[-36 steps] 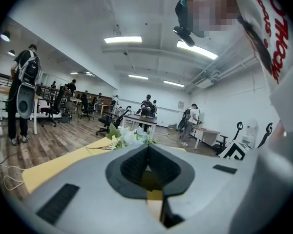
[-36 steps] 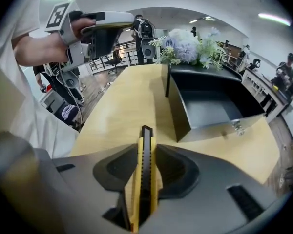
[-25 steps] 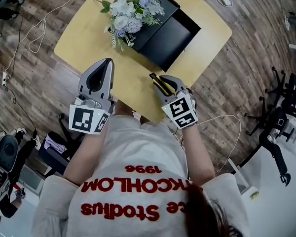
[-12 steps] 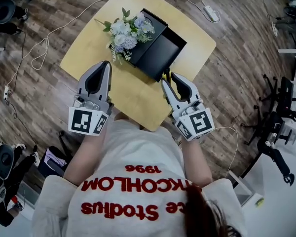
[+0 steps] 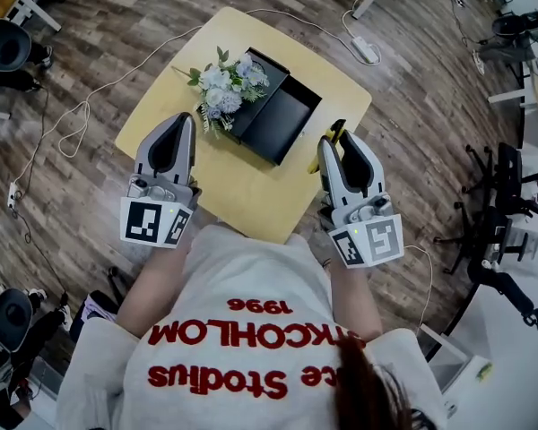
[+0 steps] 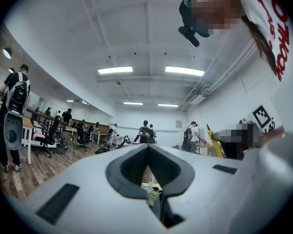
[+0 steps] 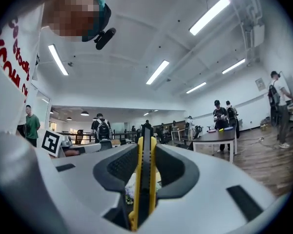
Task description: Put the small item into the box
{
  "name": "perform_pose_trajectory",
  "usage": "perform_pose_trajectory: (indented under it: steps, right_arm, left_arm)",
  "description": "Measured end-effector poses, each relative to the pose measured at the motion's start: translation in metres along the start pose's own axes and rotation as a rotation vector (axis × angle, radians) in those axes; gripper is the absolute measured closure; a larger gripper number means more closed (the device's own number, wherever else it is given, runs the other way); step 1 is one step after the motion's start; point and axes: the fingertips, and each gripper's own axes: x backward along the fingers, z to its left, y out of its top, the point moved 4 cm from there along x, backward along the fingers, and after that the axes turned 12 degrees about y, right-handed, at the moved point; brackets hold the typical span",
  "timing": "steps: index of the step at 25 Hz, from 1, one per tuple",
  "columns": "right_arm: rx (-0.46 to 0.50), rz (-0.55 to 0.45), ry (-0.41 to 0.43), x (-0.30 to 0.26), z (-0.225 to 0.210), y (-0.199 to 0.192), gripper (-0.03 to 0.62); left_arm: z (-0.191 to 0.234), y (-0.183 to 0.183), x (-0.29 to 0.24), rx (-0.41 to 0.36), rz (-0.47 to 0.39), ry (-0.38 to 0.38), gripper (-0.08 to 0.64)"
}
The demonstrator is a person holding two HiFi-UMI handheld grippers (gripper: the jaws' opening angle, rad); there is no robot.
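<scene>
A yellow and black utility knife (image 5: 337,133) (image 7: 145,179) stands clamped edge-on between the jaws of my right gripper (image 5: 341,140) (image 7: 145,147), its tip poking past the fingertips. This gripper hangs above the right corner of the yellow table (image 5: 251,209). The open black box (image 5: 282,119) lies on the table, to the left of and beyond the knife. My left gripper (image 5: 181,122) (image 6: 147,147) is shut with nothing in it, over the table's left part, near the flower bunch (image 5: 222,86).
The flower bunch lies against the box's left side. Cables and a power strip (image 5: 363,49) lie on the wooden floor around the table. Office chairs (image 5: 511,195) stand at the right. Both gripper views look out level across a room with desks and people.
The right gripper with the knife has moved right and away from the box toward the table's right corner. The table looks smaller and farther below. The left gripper has hardly moved.
</scene>
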Motion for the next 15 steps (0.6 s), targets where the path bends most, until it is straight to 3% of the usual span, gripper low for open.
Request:
perform_pose_trajectory:
  steps: [6,15]
  right_arm:
    - [0.016,-0.057,-0.048,0.010,-0.002,0.019,0.476]
    - [-0.012,-0.010,-0.065,-0.003,-0.006,0.005,0.476]
  left_arm:
    - [0.001,0.011,-0.001,-0.006,-0.033,-0.007,0.554]
    - [0.011,-0.004,-0.010,0.012,-0.003,-0.019,0.554]
